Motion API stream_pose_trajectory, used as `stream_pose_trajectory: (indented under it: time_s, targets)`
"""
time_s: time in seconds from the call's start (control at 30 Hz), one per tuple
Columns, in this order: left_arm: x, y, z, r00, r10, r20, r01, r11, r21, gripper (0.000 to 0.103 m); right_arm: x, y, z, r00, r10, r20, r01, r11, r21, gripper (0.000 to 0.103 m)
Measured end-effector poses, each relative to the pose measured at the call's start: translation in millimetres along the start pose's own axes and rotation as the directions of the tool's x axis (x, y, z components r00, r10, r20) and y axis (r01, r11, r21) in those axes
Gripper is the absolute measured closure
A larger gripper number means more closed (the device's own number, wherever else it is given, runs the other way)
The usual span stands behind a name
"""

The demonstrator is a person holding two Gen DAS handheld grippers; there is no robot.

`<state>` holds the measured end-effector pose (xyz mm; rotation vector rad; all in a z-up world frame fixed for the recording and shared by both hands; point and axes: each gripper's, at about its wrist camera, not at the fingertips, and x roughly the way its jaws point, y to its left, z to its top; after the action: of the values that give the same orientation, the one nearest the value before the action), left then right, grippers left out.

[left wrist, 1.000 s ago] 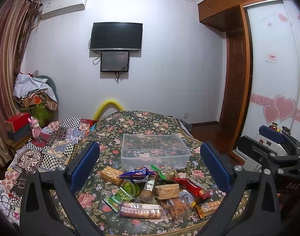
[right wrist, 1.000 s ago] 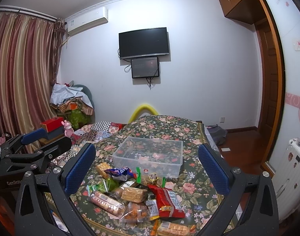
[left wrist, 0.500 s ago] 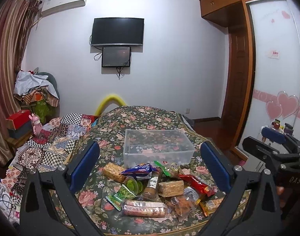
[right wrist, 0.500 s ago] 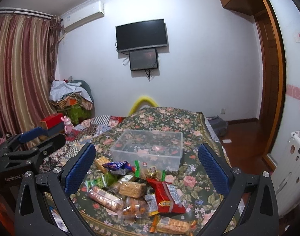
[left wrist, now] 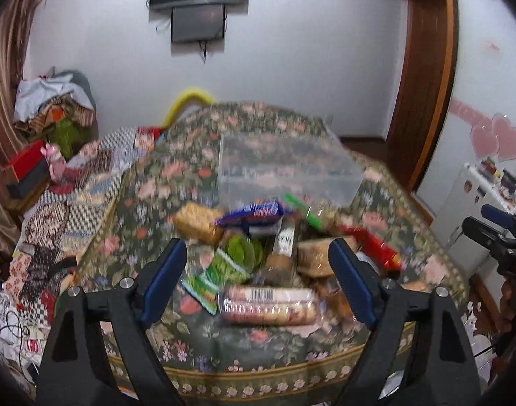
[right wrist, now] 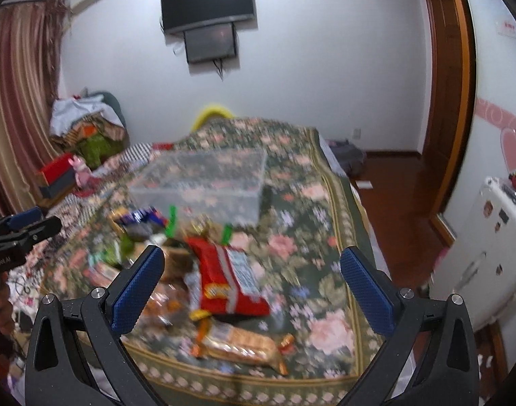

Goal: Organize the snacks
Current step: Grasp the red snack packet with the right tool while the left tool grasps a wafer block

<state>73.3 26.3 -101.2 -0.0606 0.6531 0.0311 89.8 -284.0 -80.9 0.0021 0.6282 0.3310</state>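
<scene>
Left gripper (left wrist: 258,270) and right gripper (right wrist: 251,280) gape wide, empty, above snack pile (left wrist: 268,257) before clear bin (left wrist: 285,169). Only right view shows red packet (right wrist: 227,277) whole; motion blur smears labels.

Little could be read, since both views were blurred. On the body of my right gripper (left wrist: 510,237), seen from the left wrist, I made out pale letters like "DAS". On my left gripper (right wrist: 11,237), seen from the right wrist, part of a word like "Robot" showed. A barcode sat on the long biscuit pack (left wrist: 268,304), its digits too smeared to read.
</scene>
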Motion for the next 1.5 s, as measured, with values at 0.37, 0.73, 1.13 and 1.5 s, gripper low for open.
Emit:
stream_pose_trajectory:
  time_s: [0.37,0.73,1.13,1.5]
  targets:
    - [63.6,-27.3,-8.6,0.984,-0.103,-0.148,0.097,0.994,-0.043,0.017,44.1,-12.8,-15.4,0.989,0.044,-0.139,-0.037,0.998,0.052,0.000]
    - [114.8,-64.5,-11.9,0.960,-0.160,-0.231,0.155,0.987,-0.040,0.017,87.0,-10.9,-12.9,0.968,0.143,-0.206,-0.134,0.989,0.056,0.001]
    - [133.3,-66.7,-13.0,0.967,-0.140,-0.212,0.138,0.990,-0.024,0.046,124.1,-0.2,-14.4,0.935,0.214,-0.282,-0.204,0.977,0.064,0.007]
    - [127.4,-61.9,-8.7,0.969,-0.149,-0.195,0.147,0.989,-0.022,0.047,136.4,-4.4,-18.0,0.917,0.244,-0.315,-0.215,0.969,0.123,0.041]
